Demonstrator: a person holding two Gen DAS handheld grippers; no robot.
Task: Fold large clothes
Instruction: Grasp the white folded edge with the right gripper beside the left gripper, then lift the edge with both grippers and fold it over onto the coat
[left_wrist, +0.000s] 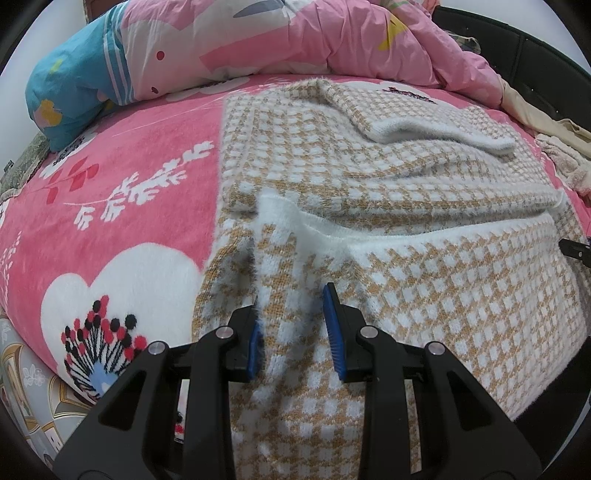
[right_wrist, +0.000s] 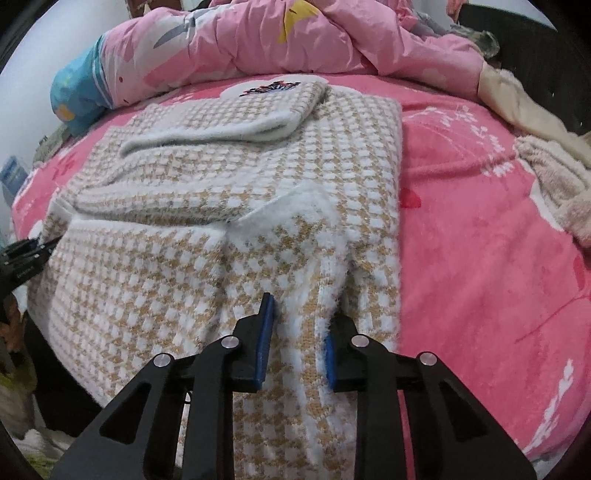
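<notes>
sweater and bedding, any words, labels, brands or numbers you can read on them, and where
None can be read.
Sweater: a dark embroidered motif near its far edge, too blurred to tell whether it holds letters.
Pink blanket: flower and leaf patterns only.
Pink quilt: cartoon print, no text.

The bed (left_wrist: 110, 192) wears a pink fleece blanket (right_wrist: 480, 258) patterned with white hearts and sprigs. On it lies a tan-and-white houndstooth sweater (left_wrist: 369, 177), its near part hanging over the edge. A pink quilt (left_wrist: 295, 37) is heaped at the far side, and beige clothes (right_wrist: 554, 184) sit at the right.
</notes>
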